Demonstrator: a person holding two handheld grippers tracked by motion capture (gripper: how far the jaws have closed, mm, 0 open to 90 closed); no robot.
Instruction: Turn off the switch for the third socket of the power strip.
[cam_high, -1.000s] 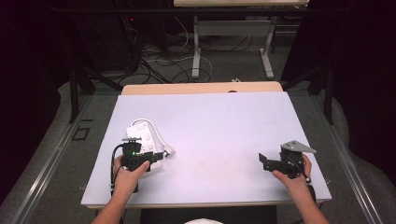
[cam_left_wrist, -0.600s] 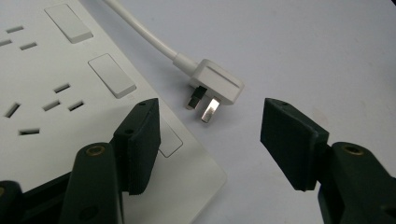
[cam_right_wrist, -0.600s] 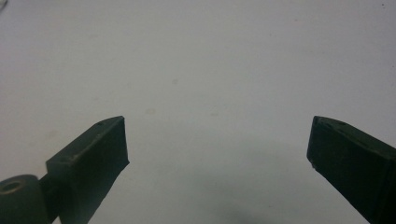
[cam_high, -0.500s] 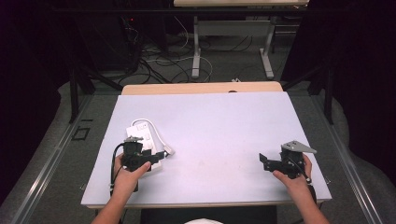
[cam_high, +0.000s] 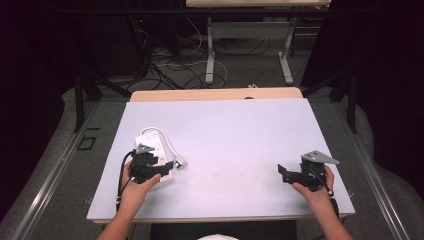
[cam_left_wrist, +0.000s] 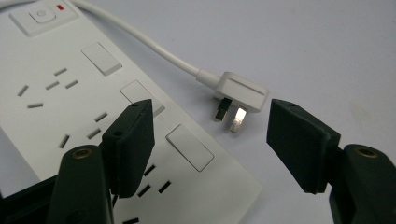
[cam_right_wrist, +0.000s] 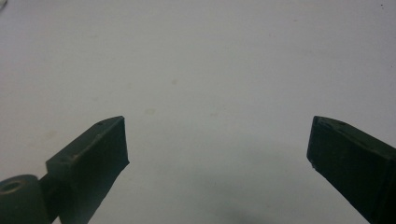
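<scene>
Left gripper (cam_left_wrist: 210, 140), jaws spread wide, hovers over the white plastic power strip (cam_left_wrist: 70, 93) at left-centre; its white three-pin plug (cam_left_wrist: 243, 91) lies beside it. One jaw overlaps the strip, so closing could snag it. Right gripper (cam_right_wrist: 217, 144), open too, idles over the pale tabletop (cam_high: 240, 135).

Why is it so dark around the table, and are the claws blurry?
High view: the table is lit, the room around it dark. Left gripper view: plug and power strip sharp. Right gripper view: the near claw tips look soft, with a dim shadow below.
</scene>
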